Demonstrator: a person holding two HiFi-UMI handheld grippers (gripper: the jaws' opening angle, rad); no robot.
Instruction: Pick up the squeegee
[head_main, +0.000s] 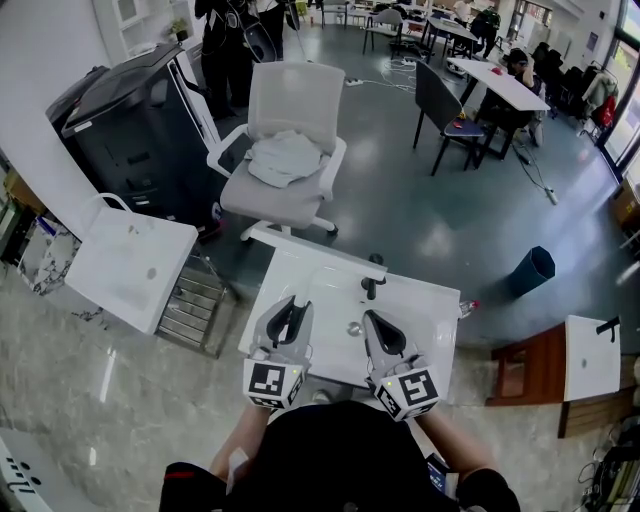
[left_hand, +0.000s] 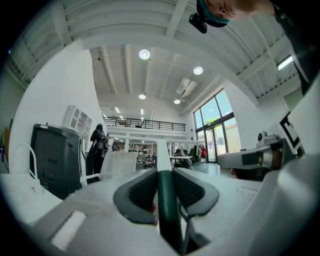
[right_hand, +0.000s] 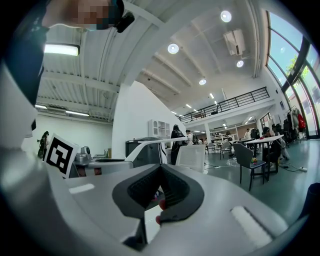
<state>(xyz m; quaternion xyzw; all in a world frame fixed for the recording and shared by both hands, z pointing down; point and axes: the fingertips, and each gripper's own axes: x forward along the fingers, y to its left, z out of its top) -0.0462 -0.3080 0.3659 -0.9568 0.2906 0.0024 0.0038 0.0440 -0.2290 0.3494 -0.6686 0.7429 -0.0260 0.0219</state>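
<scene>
The squeegee has a dark green handle (left_hand: 168, 210) that runs straight between the pads of my left gripper (left_hand: 162, 172), and both pads press on it. Its pale shaft leads away to a white cross bar (head_main: 310, 248) near the table's far edge. In the head view the left gripper (head_main: 296, 303) is over the near left of the white table (head_main: 425, 315). My right gripper (head_main: 370, 318) is beside it on the right. Its pads meet at the tip with nothing between them (right_hand: 160, 170).
A black upright knob (head_main: 373, 277) and a small round metal piece (head_main: 353, 328) are on the table ahead of the right gripper. Beyond the table stands a white office chair (head_main: 290, 150) with cloth on its seat. A white stand (head_main: 130, 265) is left, a blue bin (head_main: 530, 270) right.
</scene>
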